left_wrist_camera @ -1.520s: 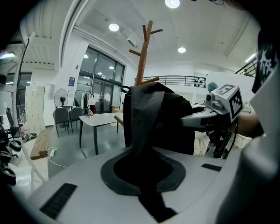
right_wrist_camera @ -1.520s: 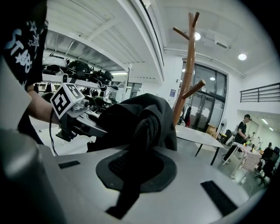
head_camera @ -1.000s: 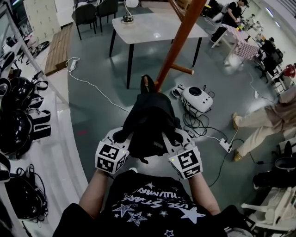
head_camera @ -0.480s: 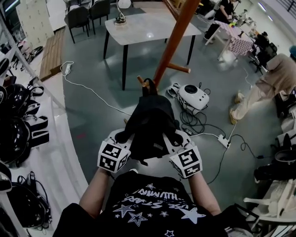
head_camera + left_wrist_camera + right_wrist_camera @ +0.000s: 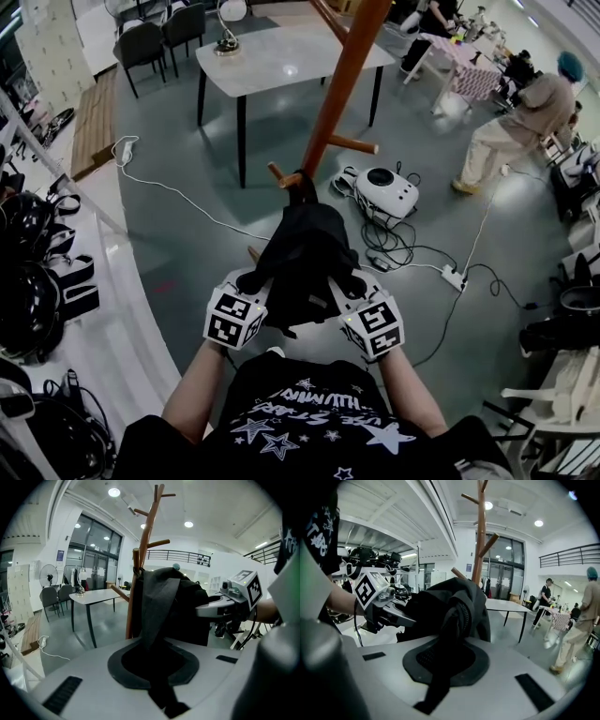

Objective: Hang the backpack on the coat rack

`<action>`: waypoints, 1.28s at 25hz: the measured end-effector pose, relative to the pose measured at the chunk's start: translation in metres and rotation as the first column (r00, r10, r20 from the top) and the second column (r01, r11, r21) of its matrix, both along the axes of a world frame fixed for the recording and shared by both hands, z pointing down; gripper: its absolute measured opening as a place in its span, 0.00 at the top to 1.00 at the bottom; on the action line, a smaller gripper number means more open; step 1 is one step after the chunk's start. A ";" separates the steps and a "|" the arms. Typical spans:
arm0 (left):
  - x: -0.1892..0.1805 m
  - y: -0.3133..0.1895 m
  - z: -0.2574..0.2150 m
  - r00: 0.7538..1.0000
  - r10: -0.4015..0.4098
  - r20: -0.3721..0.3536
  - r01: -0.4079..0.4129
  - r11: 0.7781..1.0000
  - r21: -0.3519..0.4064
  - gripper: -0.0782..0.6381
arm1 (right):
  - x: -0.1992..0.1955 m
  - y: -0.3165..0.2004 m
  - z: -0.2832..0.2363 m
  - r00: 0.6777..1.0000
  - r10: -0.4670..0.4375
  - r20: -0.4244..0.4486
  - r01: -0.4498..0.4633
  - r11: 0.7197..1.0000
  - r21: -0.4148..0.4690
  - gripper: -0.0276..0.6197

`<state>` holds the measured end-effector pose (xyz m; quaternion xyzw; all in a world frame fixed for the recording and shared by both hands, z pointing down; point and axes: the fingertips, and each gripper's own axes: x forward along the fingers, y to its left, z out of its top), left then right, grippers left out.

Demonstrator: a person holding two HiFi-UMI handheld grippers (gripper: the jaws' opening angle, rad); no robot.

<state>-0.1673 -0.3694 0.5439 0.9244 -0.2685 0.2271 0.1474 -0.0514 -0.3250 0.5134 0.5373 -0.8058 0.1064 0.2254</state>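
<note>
You hold the backpack (image 5: pixel 305 258) up in front of you with both grippers, above the grey floor (image 5: pixel 187 216). Your left gripper (image 5: pixel 248 286) is at 8 o'clock of the bag. In the left gripper view its jaws are clamped on a flat strap (image 5: pixel 157 616) of the backpack, which rises from between them. Your right gripper (image 5: pixel 359 295) is at 4 o'clock of the bag. In the right gripper view its jaws are pressed together on a padded strap (image 5: pixel 452 630) with a ribbed edge.

The wooden coat rack (image 5: pixel 342 84) stands at 12 o'clock of the backpack, and in the head view its pole runs up to the top edge. The top handle (image 5: pixel 302 185) of the bag is just beside a short low peg (image 5: pixel 279 174). I cannot tell if the handle is already over the peg or only touching it. In the left gripper view the upper part of the bag lies against the pole.

Behind the rack, at 11 o'clock, is a white table (image 5: pixel 281 56) with dark chairs (image 5: pixel 141 42) near it. At 2 o'clock of the bag a white machine (image 5: pixel 384 187) lies on the floor among black cables, and a power strip (image 5: pixel 455 278) is at 3 o'clock. A person in light clothes (image 5: pixel 511 127) stands further away at 2 o'clock.
</note>
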 end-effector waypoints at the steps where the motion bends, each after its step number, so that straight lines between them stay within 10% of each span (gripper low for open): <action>1: 0.001 0.000 0.003 1.000 0.004 0.006 -0.004 1.000 -0.006 0.82 | 0.001 0.000 0.003 1.000 0.008 0.008 -0.008 1.000 -0.005 0.93; 21: -0.003 -0.060 0.064 0.993 -0.058 0.105 0.064 0.996 -0.062 0.78 | 0.001 -0.044 0.080 0.988 0.088 0.127 -0.074 0.991 -0.112 0.91; 32: 0.003 -0.089 0.081 0.979 -0.028 0.200 0.021 0.999 0.033 0.73 | 0.004 -0.059 0.094 0.986 0.082 0.148 -0.060 0.987 -0.150 0.82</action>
